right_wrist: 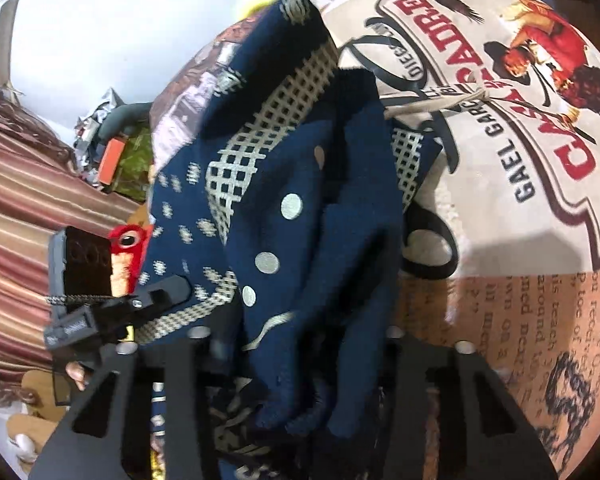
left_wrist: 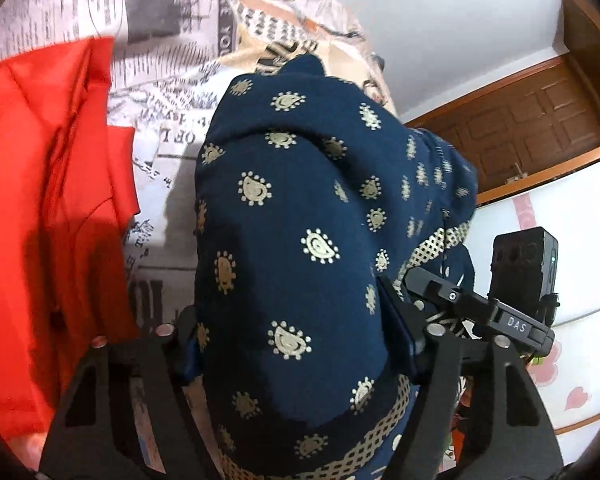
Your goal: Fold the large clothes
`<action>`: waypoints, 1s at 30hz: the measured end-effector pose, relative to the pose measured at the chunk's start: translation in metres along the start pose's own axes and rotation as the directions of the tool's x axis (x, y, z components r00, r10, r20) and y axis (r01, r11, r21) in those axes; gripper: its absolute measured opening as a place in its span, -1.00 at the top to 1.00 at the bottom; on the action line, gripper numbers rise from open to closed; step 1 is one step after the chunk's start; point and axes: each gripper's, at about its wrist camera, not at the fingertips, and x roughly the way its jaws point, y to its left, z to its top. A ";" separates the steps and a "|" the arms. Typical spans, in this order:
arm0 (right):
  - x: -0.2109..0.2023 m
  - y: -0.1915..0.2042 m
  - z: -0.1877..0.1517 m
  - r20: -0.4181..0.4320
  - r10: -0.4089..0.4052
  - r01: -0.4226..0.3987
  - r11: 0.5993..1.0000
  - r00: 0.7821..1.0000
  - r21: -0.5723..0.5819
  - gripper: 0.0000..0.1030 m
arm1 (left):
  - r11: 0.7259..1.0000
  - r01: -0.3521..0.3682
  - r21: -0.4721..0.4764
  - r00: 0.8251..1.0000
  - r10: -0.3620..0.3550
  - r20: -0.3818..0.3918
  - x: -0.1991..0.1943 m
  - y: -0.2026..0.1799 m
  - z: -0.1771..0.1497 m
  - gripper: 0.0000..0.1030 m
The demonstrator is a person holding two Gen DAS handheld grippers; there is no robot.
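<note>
A navy garment (left_wrist: pixel 300 208) with gold paisley marks and a lattice border lies bunched up on the bed. In the left wrist view it bulges up between the fingers of my left gripper (left_wrist: pixel 292 332), which presses on it from both sides. In the right wrist view the same navy garment (right_wrist: pixel 332 240), here with pale dots, fills my right gripper (right_wrist: pixel 300 344), whose jaws are narrow and closed on a thick fold. The two grippers sit close together: a finger (left_wrist: pixel 432 286) of the right one shows at the left view's right edge.
A red garment (left_wrist: pixel 40 200) lies to the left on the printed bed cover (left_wrist: pixel 160 132). A wooden door (left_wrist: pixel 540 120) stands behind. The right wrist view shows more of the bed cover (right_wrist: pixel 500 120), a striped cloth (right_wrist: pixel 16 208) at left and clutter (right_wrist: pixel 116 152) beyond.
</note>
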 end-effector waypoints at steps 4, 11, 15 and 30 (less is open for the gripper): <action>-0.012 0.037 -0.002 0.036 -0.026 0.028 0.998 0.999 -0.065 0.46 | 0.998 -0.012 0.058 0.998 0.009 0.059 -0.039 -0.025 -0.005 -0.31; -0.037 0.123 0.002 0.106 0.039 -0.019 0.983 0.994 -0.180 0.46 | 0.992 -0.029 0.123 0.978 0.003 0.208 -0.136 -0.047 -0.011 -0.31; -0.037 0.158 -0.001 0.124 0.068 -0.035 0.969 0.990 -0.246 0.46 | 0.991 -0.055 0.119 0.960 0.019 0.281 -0.188 -0.037 -0.013 -0.30; 0.108 0.203 0.009 -0.048 0.083 -0.093 0.949 0.995 -0.300 0.46 | 0.989 -0.123 -0.085 0.937 0.144 0.318 -0.224 0.104 -0.004 -0.31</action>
